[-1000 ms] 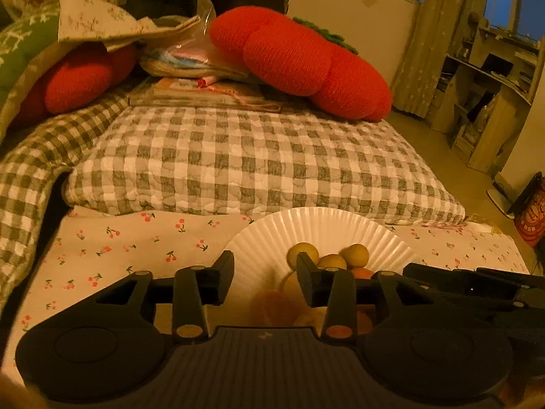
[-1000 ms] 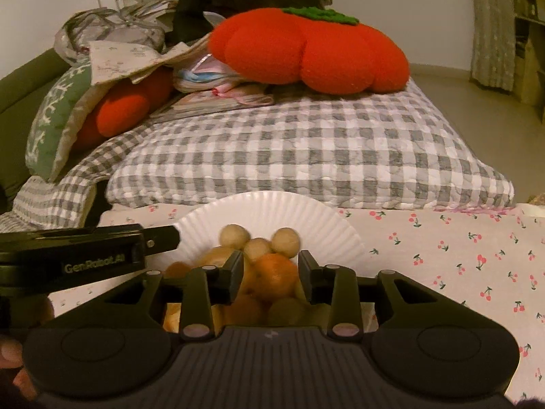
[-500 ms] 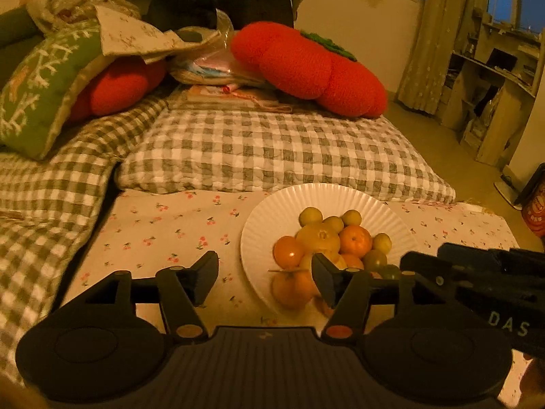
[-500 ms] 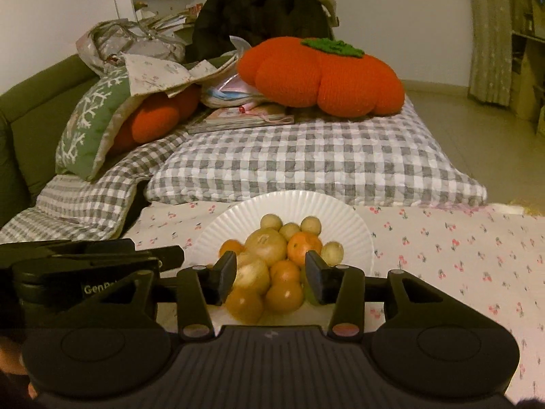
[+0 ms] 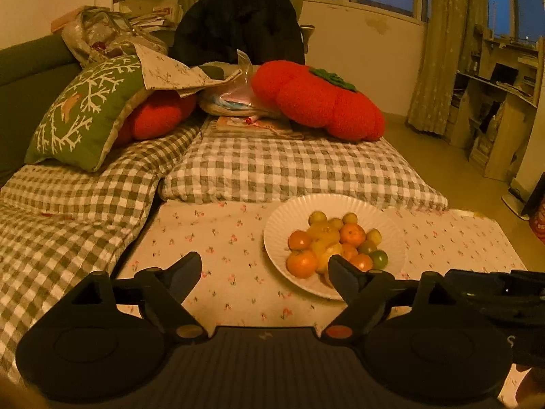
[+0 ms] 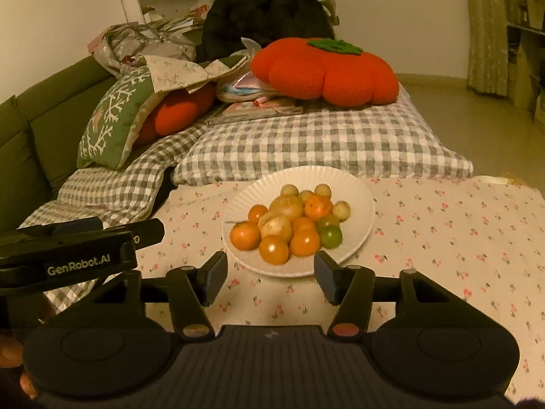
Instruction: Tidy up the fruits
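A white ridged paper plate (image 5: 282, 218) (image 6: 354, 187) lies on a cherry-print cloth and holds a pile of several fruits: orange tangerines (image 6: 244, 236), pale yellow fruits (image 6: 275, 225) and a green one (image 6: 331, 236). The pile also shows in the left wrist view (image 5: 323, 235). My left gripper (image 5: 264, 274) is open and empty, held above the cloth to the near left of the plate. My right gripper (image 6: 269, 274) is open and empty, held just in front of the plate's near rim.
A grey checked quilt (image 6: 316, 143) lies behind the plate. A big red tomato cushion (image 6: 323, 71), a green cushion (image 6: 112, 119) and books (image 6: 252, 112) sit further back. The other gripper's body (image 6: 75, 255) is at the left, and at the right in the left wrist view (image 5: 497, 293).
Both grippers have pulled back and up from the plate and opened wider. The right gripper, which had an orange tangerine between its fingers, is now empty; the fruit pile now shows in full.
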`<action>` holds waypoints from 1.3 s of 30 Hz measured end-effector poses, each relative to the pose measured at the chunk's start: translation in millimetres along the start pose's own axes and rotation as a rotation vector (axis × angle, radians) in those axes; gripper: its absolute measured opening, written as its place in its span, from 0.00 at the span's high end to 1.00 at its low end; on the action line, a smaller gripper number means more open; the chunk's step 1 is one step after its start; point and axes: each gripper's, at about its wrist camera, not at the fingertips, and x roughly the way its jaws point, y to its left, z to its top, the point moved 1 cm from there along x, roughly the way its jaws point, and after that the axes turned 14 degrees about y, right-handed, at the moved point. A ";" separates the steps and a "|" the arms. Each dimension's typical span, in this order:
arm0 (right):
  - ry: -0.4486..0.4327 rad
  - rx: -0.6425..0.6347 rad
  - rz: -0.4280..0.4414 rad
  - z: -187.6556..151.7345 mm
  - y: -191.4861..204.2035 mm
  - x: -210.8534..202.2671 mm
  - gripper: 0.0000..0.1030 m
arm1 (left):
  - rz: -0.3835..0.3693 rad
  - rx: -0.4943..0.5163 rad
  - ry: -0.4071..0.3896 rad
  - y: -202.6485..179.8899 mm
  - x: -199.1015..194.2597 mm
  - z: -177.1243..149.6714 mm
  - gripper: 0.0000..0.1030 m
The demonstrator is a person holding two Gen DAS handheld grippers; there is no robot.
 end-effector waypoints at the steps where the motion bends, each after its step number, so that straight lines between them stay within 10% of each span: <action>1: 0.001 0.002 -0.003 -2.9 0.0 -2.3 0.43 | -0.005 0.002 0.007 -0.9 -1.3 -2.8 0.29; 39: 0.022 0.037 -0.093 -32.0 -4.7 -10.6 0.00 | 0.000 -0.009 0.091 -0.8 -5.0 -39.9 0.09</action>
